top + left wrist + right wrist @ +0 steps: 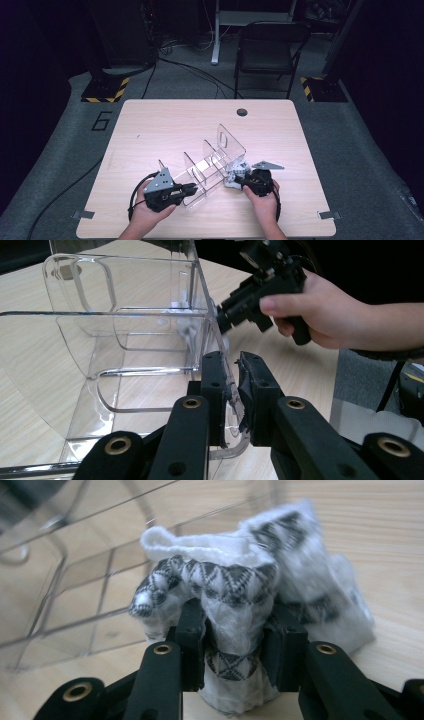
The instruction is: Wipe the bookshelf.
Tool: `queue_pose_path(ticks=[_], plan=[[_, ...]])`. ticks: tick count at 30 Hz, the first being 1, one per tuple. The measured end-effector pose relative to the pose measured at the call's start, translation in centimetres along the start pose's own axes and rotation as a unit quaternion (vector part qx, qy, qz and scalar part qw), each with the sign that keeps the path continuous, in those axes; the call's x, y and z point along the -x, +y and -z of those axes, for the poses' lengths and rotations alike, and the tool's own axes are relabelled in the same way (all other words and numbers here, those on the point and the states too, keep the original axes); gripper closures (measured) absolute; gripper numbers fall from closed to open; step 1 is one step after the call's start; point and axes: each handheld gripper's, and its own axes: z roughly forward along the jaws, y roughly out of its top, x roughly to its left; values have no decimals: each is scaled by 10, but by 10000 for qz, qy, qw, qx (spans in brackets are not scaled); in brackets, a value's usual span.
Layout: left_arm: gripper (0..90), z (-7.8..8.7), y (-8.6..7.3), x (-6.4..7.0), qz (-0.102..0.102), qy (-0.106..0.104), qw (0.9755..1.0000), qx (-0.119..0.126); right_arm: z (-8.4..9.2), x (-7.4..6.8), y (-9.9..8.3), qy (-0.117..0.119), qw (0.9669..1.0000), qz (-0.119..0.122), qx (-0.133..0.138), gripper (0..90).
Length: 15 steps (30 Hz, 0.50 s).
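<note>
Clear acrylic divider organizer sits on the light wood table, running diagonally from near-left to far-right, with several upright partitions and a handle cutout in the far end wall. In the high view the left gripper comes in at the near-left end of the organizer, held in the person's left hand, grey three-cornered plate on top. In the left gripper view the left gripper has its jaws nearly closed, pinching the organizer's thin clear side wall between the two pads, pads pressing on the plastic from both sides

Right gripper is at the organizer's right long side, held in the right hand. It has hold of a white sock bundle with black geometric pattern, which lies just beside the organizer wall, touching or nearly touching it, can't tell which. In the right gripper view the right gripper has its jaws partway closed with the sock bundle squeezed between them, fabric bulging above the pads; bottom of the bundle sits low over the table, contact unclear. Clear partitions of the organizer show to the left behind it

Black chair stands on the floor beyond the table, well apart
</note>
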Motion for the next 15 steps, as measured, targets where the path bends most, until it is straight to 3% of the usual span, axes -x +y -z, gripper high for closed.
queue_pose_path(ticks=[2, 6, 8, 9, 10, 11, 15], plan=[[815, 0, 0, -1, -45, -10, 10000, -15, 1, 5, 0, 19, 9998, -210, 43, 651], [813, 0, 1, -2, -43, -12, 10000, -19, -3, -18, -5, 358, 9991, 183, -123, 653], [813, 0, 0, -1, -40, -5, 10000, -17, -6, -33, -10, 615, 9967, 495, -188, 654], [813, 0, 0, -1, -36, 4, 10000, -12, -7, -39, -12, 636, 9956, 644, -234, 655], [813, 0, 0, -1, -34, 10, 10000, -12, -8, -42, -12, 577, 9947, 817, -257, 655], [813, 0, 0, -1, -37, 4, 10000, -13, -8, -41, -12, 541, 9948, 823, -274, 655], [814, 0, 0, -1, -21, 1, 10000, -12, -3, -22, -3, 151, 9986, 491, -113, 648]])
